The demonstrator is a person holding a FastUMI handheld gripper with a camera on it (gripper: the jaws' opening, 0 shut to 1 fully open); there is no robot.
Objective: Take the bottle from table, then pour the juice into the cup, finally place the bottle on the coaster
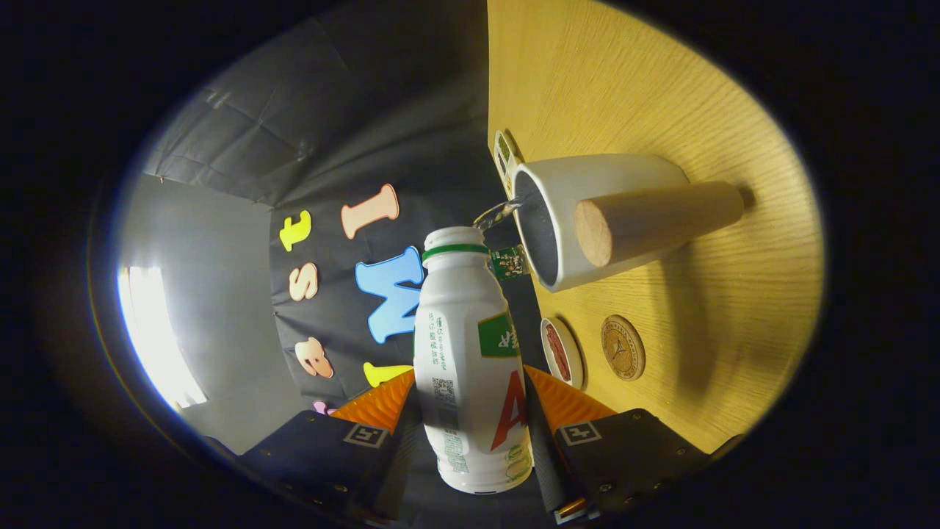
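Observation:
My gripper (470,400) is shut on a white bottle (466,353) with a green neck band and a red and green label, one finger pressing on each side of its body. The view is rolled sideways, so the bottle is tipped over. A thin clear stream (499,214) runs from its open mouth into the white cup (587,191), which stands on the wooden table (698,110) just beyond the bottle's neck. The cup has a thick wooden handle (653,220). A round wooden coaster (623,347) lies flat on the table beside the cup, nearer to my fingers.
A small white round dish with a red inside (561,353) lies between the coaster and the table's edge. A flat green and white piece (505,158) lies on the far side of the cup. The booth's dark cloth wall (330,147) hangs beyond the table edge.

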